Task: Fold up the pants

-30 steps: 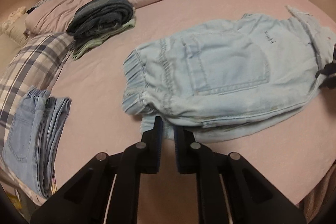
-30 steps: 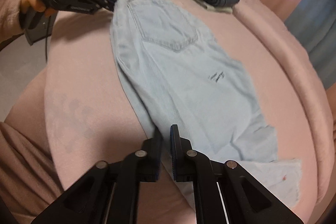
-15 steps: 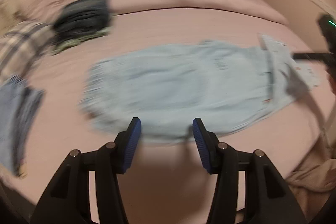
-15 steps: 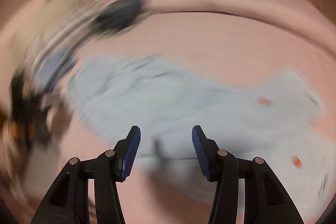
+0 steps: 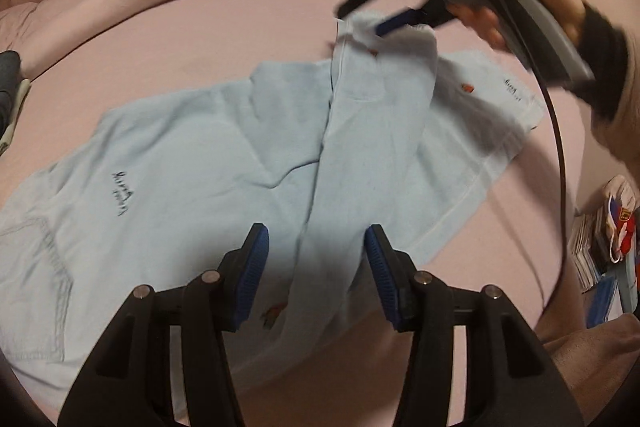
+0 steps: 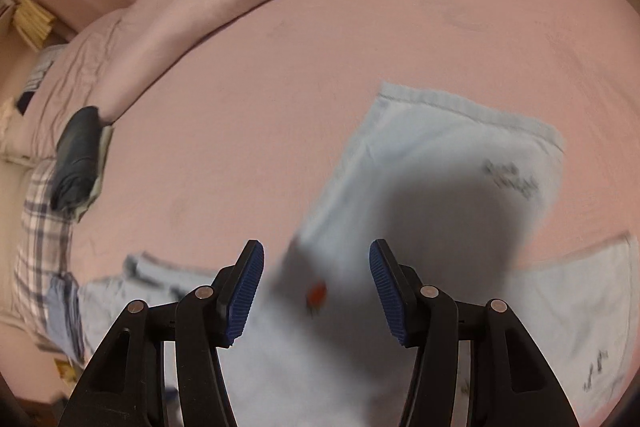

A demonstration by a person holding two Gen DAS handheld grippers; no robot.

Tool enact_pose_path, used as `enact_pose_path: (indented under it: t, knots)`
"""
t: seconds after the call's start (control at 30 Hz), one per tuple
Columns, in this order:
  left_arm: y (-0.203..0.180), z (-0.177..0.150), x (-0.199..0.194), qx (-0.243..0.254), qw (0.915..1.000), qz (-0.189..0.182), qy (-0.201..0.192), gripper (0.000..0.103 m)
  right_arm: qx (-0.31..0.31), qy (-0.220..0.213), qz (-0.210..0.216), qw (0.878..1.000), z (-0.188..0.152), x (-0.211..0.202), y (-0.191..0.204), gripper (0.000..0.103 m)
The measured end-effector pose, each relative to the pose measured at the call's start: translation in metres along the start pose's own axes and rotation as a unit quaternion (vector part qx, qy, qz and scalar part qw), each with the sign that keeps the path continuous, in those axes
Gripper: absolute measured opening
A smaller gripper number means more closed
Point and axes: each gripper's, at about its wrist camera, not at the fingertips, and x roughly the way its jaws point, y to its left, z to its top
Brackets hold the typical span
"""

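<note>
Pink bedsheet [image 5: 208, 27] carries the light blue jeans [image 5: 168, 163] spread flat, leg ends toward the right gripper [image 5: 384, 13], both it and the left gripper [image 5: 316, 267] having just opened, jaws apart and empty above the cloth, probably to regrip for the next fold.

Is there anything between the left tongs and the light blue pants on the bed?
Nothing visible. The left tongs stand open right over the light blue pants, with only bare denim below.
</note>
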Motion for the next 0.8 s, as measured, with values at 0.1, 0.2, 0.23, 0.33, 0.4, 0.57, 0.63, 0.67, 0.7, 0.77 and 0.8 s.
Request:
enact_pose_path:
  t: [0.1, 0.2, 0.23, 0.33, 0.4, 0.57, 0.63, 0.67, 0.7, 0.77, 0.8]
  knots:
    - [-0.001, 0.002, 0.005, -0.001, 1.0000, -0.002, 0.003, 0.039, 0.015, 0.030, -0.035, 0.999, 0.014, 0.024, 0.006, 0.056]
    - [-0.006, -0.001, 0.005, 0.010, 0.9999, -0.013, 0.006, 0.022, -0.003, 0.040, -0.079, 0.996, 0.017, 0.039, 0.016, 0.052]
    - [-0.009, -0.002, 0.005, 0.018, 0.9998, -0.012, 0.005, 0.021, -0.019, 0.033, -0.096, 0.995, 0.017, 0.039, 0.021, 0.029]
    - [-0.011, -0.002, 0.003, 0.020, 0.9997, -0.014, 0.003, 0.017, -0.031, 0.023, -0.088, 0.995, 0.015, 0.035, 0.020, 0.007]
    - [-0.012, -0.002, 0.002, 0.018, 0.9997, -0.015, 0.001, 0.017, -0.017, 0.006, -0.061, 0.998, 0.011, 0.022, 0.012, 0.005]
    - [-0.020, -0.011, -0.010, 0.035, 0.9993, -0.011, -0.010, 0.017, -0.015, -0.123, 0.061, 0.990, -0.024, -0.073, -0.001, 0.005]
    - [-0.026, -0.011, -0.016, 0.043, 0.9988, -0.012, -0.019, 0.017, -0.004, -0.172, 0.093, 0.981, -0.051, -0.116, -0.016, 0.005]
    - [-0.028, -0.011, -0.018, 0.046, 0.9986, -0.013, -0.022, 0.017, 0.004, -0.191, 0.099, 0.977, -0.062, -0.130, -0.026, 0.005]
    - [-0.032, -0.011, -0.019, 0.050, 0.9984, -0.013, -0.023, 0.017, 0.011, -0.210, 0.095, 0.973, -0.081, -0.144, -0.035, 0.005]
    - [-0.031, -0.014, -0.019, 0.058, 0.9980, -0.011, -0.022, 0.017, 0.035, -0.227, 0.092, 0.969, -0.108, -0.156, -0.060, 0.005]
    - [-0.034, -0.015, -0.017, 0.065, 0.9977, -0.009, -0.018, 0.017, 0.056, -0.230, 0.092, 0.967, -0.127, -0.156, -0.075, 0.005]
